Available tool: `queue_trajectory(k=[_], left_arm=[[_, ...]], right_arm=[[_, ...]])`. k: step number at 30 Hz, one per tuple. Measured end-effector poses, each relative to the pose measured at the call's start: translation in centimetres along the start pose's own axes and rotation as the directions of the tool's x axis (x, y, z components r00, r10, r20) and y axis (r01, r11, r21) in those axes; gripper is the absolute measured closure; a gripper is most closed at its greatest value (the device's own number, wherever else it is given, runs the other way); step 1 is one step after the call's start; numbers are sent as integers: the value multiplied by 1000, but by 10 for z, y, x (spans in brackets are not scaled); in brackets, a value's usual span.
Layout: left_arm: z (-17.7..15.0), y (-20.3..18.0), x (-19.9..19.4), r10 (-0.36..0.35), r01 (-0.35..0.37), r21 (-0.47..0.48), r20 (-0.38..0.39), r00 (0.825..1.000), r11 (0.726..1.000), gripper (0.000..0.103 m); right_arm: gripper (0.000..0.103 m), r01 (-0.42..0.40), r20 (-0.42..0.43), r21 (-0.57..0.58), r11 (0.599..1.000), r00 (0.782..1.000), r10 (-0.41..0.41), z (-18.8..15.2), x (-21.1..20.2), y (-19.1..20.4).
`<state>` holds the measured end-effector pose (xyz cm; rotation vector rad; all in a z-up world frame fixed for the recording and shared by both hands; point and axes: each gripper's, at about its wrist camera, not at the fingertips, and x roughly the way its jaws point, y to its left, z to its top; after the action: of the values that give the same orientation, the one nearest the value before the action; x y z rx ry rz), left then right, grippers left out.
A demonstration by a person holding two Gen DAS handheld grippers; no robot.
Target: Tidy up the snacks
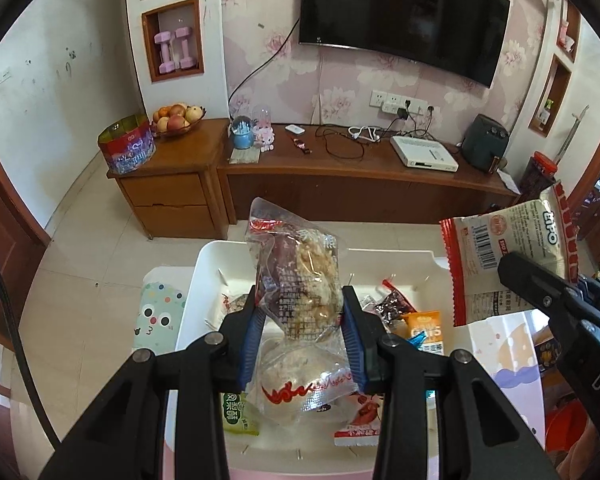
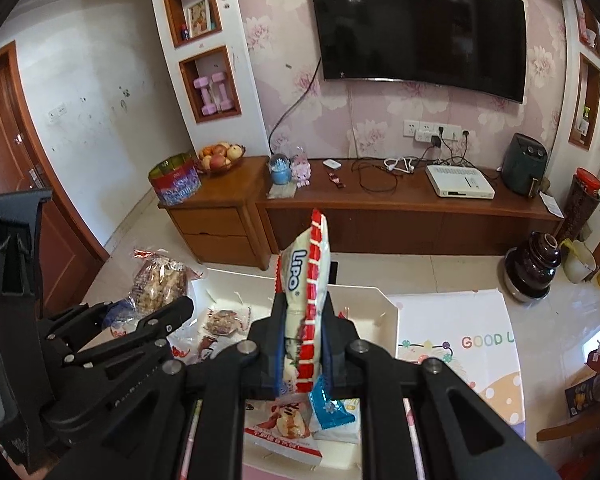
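My left gripper (image 1: 302, 298) is shut on a clear packet of crispy rice snack (image 1: 296, 256), which it holds upright over a white bin (image 1: 204, 264). Its blue pads (image 1: 254, 332) press on both sides of the packet. My right gripper (image 2: 306, 306) is shut on a red-and-white Lipo packet (image 2: 306, 268), held on edge above the same white bin (image 2: 390, 312). In the left wrist view the Lipo packet (image 1: 512, 248) hangs at the right, in the right gripper (image 1: 516, 270). Seen from the right wrist, the left gripper (image 2: 140, 310) and its clear packet (image 2: 160, 280) are at the left.
Several snack packets lie in the bin: a green one (image 1: 240, 420), a red-and-white one (image 2: 284, 428), a blue one (image 2: 328, 404), an orange one (image 1: 426, 328). A patterned box (image 2: 460, 340) stands right of the bin. A dark pot (image 2: 534, 268) sits on the floor before the wooden TV cabinet (image 2: 400, 208).
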<state>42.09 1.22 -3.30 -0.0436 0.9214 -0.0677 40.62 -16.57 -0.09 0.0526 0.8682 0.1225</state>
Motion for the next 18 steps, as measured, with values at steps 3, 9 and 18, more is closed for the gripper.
queue_trajectory(k=[3,9,18], left_arm=[[-3,-2,14,21,-21,9,-13,1000,1000,65],[-11,7,35,67,-69,-41,-35,997,997,10],[-21,15,34,72,-76,-65,-63,995,995,9]], right_arm=[[88,2,-49,15,1000,999,-1,-4,20,-4],[66,-4,-150,30,1000,989,8,-21,51,-8],[63,0,-177,44,999,984,7,-35,53,-16]])
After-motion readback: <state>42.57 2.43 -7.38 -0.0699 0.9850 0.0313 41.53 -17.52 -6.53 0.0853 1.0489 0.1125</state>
